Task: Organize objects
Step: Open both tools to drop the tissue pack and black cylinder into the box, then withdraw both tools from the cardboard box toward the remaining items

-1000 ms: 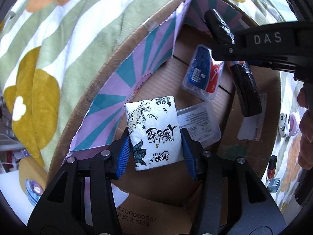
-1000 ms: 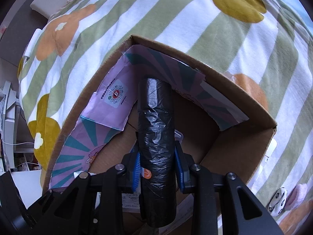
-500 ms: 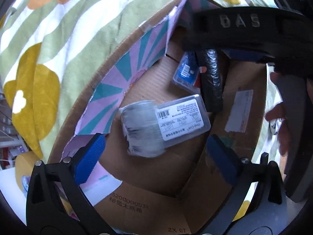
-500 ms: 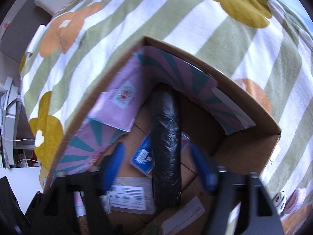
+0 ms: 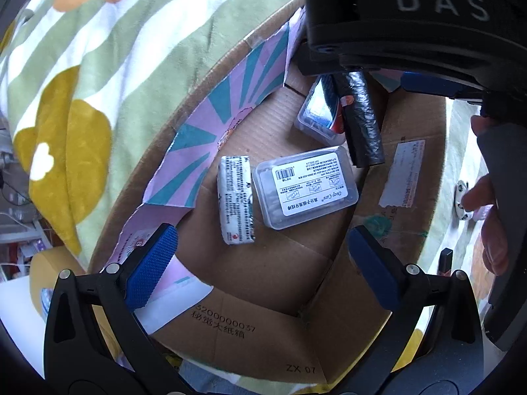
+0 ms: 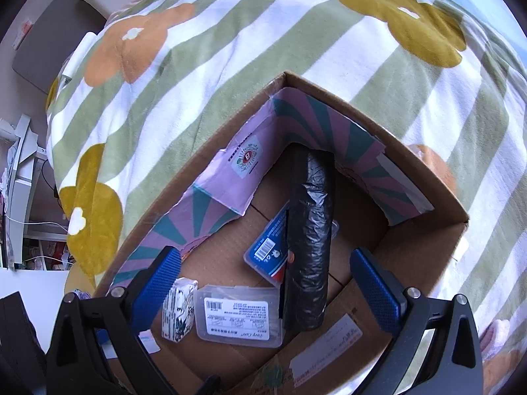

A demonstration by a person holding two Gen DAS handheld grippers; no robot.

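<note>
A cardboard box (image 5: 263, 339) (image 6: 425, 177) sits on a flowered blanket. Inside lie a white tissue pack (image 5: 235, 204) (image 6: 179, 309) on its edge, a clear plastic case (image 5: 304, 186) (image 6: 238, 316) leaning on it, a blue-labelled packet (image 5: 318, 112) (image 6: 268, 247) and a black bag roll (image 5: 362, 115) (image 6: 309, 243) on top of that packet. My left gripper (image 5: 263, 263) is open and empty above the box. My right gripper (image 6: 266, 283) is open and empty above the roll; its body also fills the top right of the left wrist view (image 5: 428, 16).
The blanket (image 6: 230, 65) has green and white stripes with yellow and orange flowers. A nail-polish bottle (image 5: 444, 260) and a small patterned item (image 5: 461, 194) lie on it right of the box. Shelves with clutter (image 6: 19, 181) stand at the far left.
My left gripper opened and dropped the tissue pack into the box. My right gripper opened and let the black roll fall onto the blue packet. Both grippers have drawn back.
</note>
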